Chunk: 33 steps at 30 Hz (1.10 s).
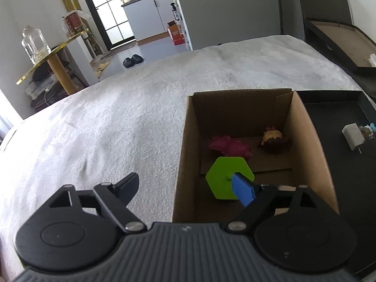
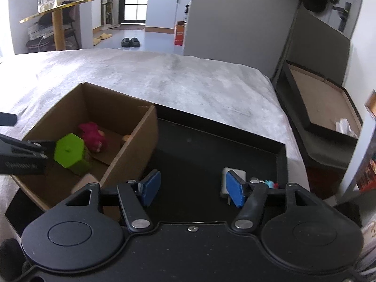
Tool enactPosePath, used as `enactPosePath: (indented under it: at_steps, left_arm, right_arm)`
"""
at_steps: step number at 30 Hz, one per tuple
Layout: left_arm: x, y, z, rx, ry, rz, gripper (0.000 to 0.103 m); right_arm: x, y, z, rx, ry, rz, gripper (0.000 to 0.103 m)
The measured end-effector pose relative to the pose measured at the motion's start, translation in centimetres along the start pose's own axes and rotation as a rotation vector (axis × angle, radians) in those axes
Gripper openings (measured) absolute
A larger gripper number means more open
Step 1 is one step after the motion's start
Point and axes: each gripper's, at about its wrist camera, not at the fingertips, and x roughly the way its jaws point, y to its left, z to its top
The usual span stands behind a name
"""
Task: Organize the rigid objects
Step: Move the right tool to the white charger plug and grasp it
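A cardboard box (image 1: 185, 155) sits on the bed with a green hexagonal block (image 1: 223, 176), a magenta soft toy (image 1: 229, 146) and a small smiling doll (image 1: 273, 138) inside. My left gripper (image 1: 188, 186) is open, straddling the box's left wall; its right finger is inside the box, right by the green block. In the right wrist view the box (image 2: 138, 145) is at left with the green block (image 2: 69, 150) and the left gripper beside it. My right gripper (image 2: 192, 186) is open over a black tray (image 2: 280, 155), next to a white charger (image 2: 235, 174).
The black tray (image 1: 333, 108) lies right of the box and holds the white charger (image 1: 352, 135) and small colourful items (image 1: 370, 129). Grey blanket (image 1: 117, 122) covers the bed. A dark open drawer (image 2: 324, 98) stands beside the bed at right.
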Motion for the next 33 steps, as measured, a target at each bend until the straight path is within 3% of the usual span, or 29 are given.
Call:
enactPosePath:
  at_steps: [12,33]
  left_arm:
    - [0.1,-1.3,0.5,0.027,-0.019,0.016,0.087]
    - [1.6,-3.5,0.8,0.162,-0.021,0.046,0.088]
  right_arm:
    - [1.5,-4.0,-2.2,0.082,0.026,-0.049,0.069]
    - [7.5,-6.2,-3.0,0.178,0.092,-0.003,0.062]
